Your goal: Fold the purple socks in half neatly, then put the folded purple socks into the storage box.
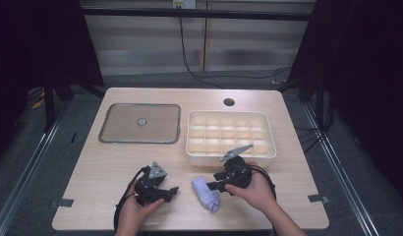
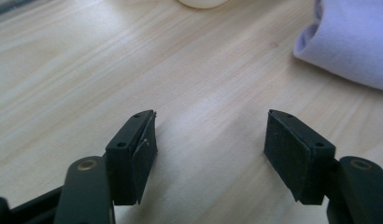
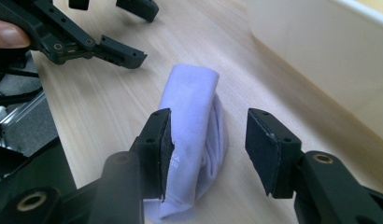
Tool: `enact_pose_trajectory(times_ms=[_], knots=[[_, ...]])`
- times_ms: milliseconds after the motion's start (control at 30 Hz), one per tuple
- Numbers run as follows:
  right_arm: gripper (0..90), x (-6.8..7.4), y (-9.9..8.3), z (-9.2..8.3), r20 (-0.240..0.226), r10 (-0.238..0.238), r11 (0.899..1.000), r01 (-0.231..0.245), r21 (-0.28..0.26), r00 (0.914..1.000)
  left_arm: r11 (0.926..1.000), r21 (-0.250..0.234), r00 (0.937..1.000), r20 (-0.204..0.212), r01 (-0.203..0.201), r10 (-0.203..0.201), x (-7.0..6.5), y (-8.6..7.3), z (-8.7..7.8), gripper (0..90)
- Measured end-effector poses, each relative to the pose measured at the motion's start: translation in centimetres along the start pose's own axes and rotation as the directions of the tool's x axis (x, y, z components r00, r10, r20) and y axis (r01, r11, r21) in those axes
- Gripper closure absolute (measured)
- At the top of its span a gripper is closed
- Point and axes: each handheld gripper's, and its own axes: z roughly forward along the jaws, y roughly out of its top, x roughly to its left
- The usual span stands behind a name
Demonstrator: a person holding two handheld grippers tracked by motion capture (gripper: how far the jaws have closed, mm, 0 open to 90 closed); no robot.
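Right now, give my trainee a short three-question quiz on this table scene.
1. True or false: the left hand-held gripper holds the cloth.
2. What lies left of the divided box: A a lid, B a cup, C a book?
3. What lies between the right hand-held gripper jaws?

Key: 1 false, its jaws stand open over bare table. 2 A. 3 the cloth, with a gap at one pad.
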Motion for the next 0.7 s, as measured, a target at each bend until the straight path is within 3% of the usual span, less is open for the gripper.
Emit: enact_pose_trajectory(times_ms=[167, 700], knots=[[49.1, -0.12, 0.17, 0.06, -0.009, 0.028, 0.999, -0.027, 0.022, 0.9996, 0.9995, -0.019, 0.9996, -0.009, -0.026, 0.025, -0.06, -0.24, 0.12, 30.8], [45.4, -0.48, 0.21, -0.28, -0.011, 0.078, 0.995, -0.077, 0.070, 0.9969, 0.9977, -0.059, 0.9995, -0.004, -0.032, 0.032, -0.10, -0.79, 0.37, 21.8]])
